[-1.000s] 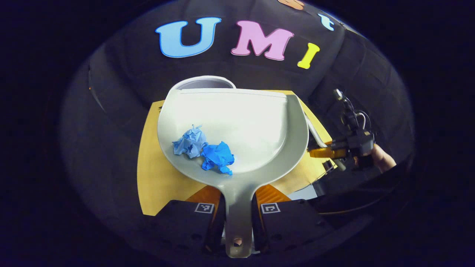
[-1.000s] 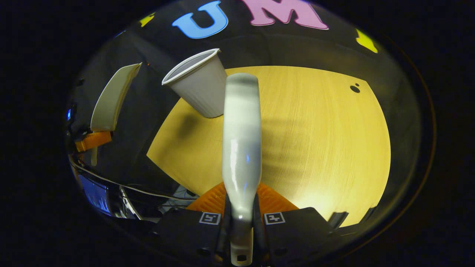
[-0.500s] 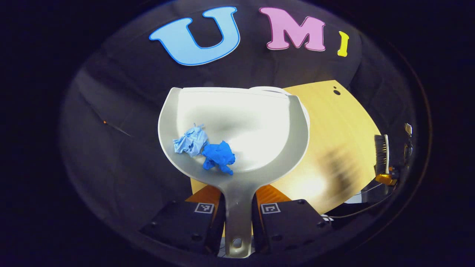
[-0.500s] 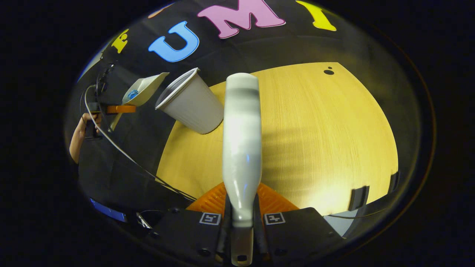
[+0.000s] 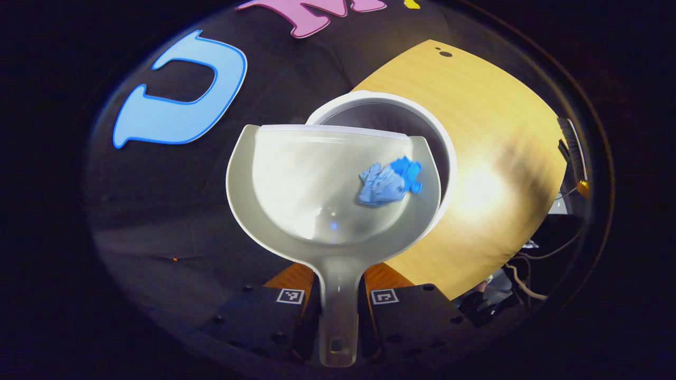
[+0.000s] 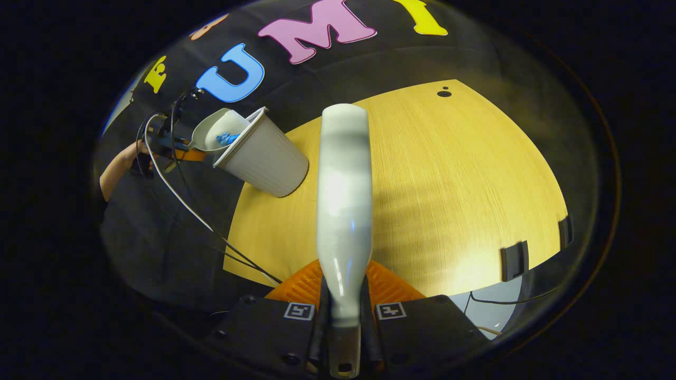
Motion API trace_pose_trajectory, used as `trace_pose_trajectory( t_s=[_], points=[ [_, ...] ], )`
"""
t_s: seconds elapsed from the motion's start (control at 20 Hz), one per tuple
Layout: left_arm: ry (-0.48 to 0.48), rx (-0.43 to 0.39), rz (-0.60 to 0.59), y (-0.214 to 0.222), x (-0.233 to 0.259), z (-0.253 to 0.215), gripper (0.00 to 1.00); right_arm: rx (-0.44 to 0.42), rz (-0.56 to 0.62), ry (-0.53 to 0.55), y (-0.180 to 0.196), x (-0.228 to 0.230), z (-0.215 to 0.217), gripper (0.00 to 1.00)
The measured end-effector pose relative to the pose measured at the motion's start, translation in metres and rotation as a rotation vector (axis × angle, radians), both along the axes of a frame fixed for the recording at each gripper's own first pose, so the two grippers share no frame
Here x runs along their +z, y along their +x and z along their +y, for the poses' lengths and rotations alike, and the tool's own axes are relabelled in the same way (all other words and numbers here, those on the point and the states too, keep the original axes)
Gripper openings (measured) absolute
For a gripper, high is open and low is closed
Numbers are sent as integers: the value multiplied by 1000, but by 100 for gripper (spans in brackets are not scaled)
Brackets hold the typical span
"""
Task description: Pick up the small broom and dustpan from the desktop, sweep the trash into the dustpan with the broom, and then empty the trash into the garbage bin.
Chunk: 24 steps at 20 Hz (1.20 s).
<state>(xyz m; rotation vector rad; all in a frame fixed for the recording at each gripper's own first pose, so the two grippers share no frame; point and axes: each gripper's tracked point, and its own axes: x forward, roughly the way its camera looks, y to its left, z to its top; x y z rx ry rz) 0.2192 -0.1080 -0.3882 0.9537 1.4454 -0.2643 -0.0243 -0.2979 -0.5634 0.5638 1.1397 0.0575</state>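
The pale grey plastic dustpan [image 5: 327, 184] is held by its flat handle, which is clamped between the two fingers of the left gripper [image 5: 338, 311]. In the left gripper view the pan's front lip is seen over the open mouth of the white ribbed plastic garbage bin [image 5: 443, 142], and the pan overlaps the near part of the bin's rim. Two crumpled blue paper scraps [image 5: 388, 179] are gathered against the pan's side wall nearest the bin; whether they are touching each other cannot be told for certain, though they appear pressed together.

The bin is stood on the round yellow wooden desktop [image 5: 491, 174], close to that desktop's edge. In the right gripper view the same bin [image 6: 264, 155] is seen with the dustpan [image 6: 214, 134] tipped at its mouth, the blue scraps [image 6: 227, 139] inside the pan, and the hand [image 6: 138, 158] that holds the left gripper just beyond the bin.

The white plastic handle of the small broom [image 6: 343, 211] is gripped between the fingers of the right gripper [image 6: 343, 316], both pressed on its narrow end. The broom is held above the desktop, well apart from the bin. In the left gripper view the broom [image 5: 573, 153] is seen at the far side of the desktop from the bin.
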Motion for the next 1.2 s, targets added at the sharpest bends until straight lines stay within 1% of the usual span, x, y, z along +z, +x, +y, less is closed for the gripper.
trace_pose_trajectory(
  t_s=[0.1,0.25,0.35,0.45,0.55,0.7,0.8,0.9,1.0,1.1,1.2],
  points=[
    [73,-66,2,-20,-22,-14,29,-15,-7,2,0,1,-2,28],
    [142,-121,12,-36,-43,-21,30,-41,-8,17,-1,2,-4,28],
    [153,-127,1,-39,-45,-18,29,-60,-7,33,-2,2,-4,28],
    [124,-103,-45,-36,-39,-14,30,-69,0,36,-1,1,-7,28],
    [70,-51,-111,-34,-23,-13,29,-69,23,31,0,-2,-10,28],
    [-6,18,-241,-36,-4,-4,29,-43,14,23,10,0,-12,28],
    [-98,67,-355,-39,11,-9,29,-15,9,7,17,2,-16,28],
    [-206,85,-418,-45,27,-15,29,9,9,-7,24,4,-19,28],
    [-295,64,-472,-42,25,-15,29,37,8,-19,29,9,-27,28],
    [-401,70,-482,-46,20,-15,29,63,11,-36,35,8,-31,28],
    [-558,110,-423,-48,9,-24,29,78,21,-36,37,7,-31,28]
  ],
)
